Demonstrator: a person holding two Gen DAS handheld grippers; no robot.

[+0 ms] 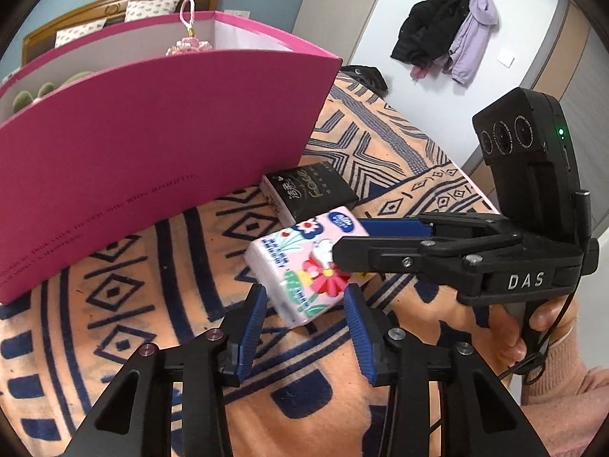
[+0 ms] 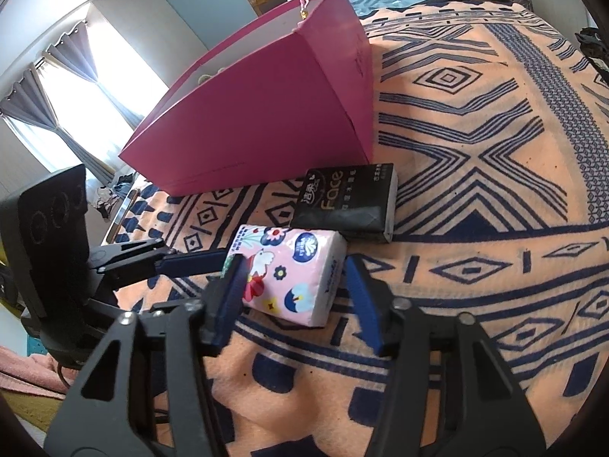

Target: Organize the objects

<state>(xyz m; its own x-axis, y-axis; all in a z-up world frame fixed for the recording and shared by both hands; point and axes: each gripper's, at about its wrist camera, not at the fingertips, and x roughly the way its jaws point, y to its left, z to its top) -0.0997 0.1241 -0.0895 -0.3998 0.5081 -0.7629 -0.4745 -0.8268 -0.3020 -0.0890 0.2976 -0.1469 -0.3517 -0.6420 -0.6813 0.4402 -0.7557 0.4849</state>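
A pink flowered tissue pack [image 1: 304, 266] lies on the patterned bedspread [image 1: 133, 323]; it also shows in the right wrist view [image 2: 293, 274]. A black tissue pack [image 1: 308, 192] lies just behind it, also in the right wrist view [image 2: 350, 202]. My left gripper [image 1: 304, 304] is open, its jaws on either side of the pink pack's near corner. My right gripper [image 2: 293, 278] is open around the pink pack, and shows from the side in the left wrist view [image 1: 350, 242]. A magenta paper bag [image 1: 152, 144] stands open behind the packs, also in the right wrist view [image 2: 266, 114].
Inside the bag are a pink tassel charm [image 1: 186, 43] and green plush shapes [image 1: 34, 95]. A wooden headboard [image 1: 114, 7] with pillows is behind. Coats [image 1: 445, 34] hang on the wall. A curtained window [image 2: 76, 87] is at left in the right wrist view.
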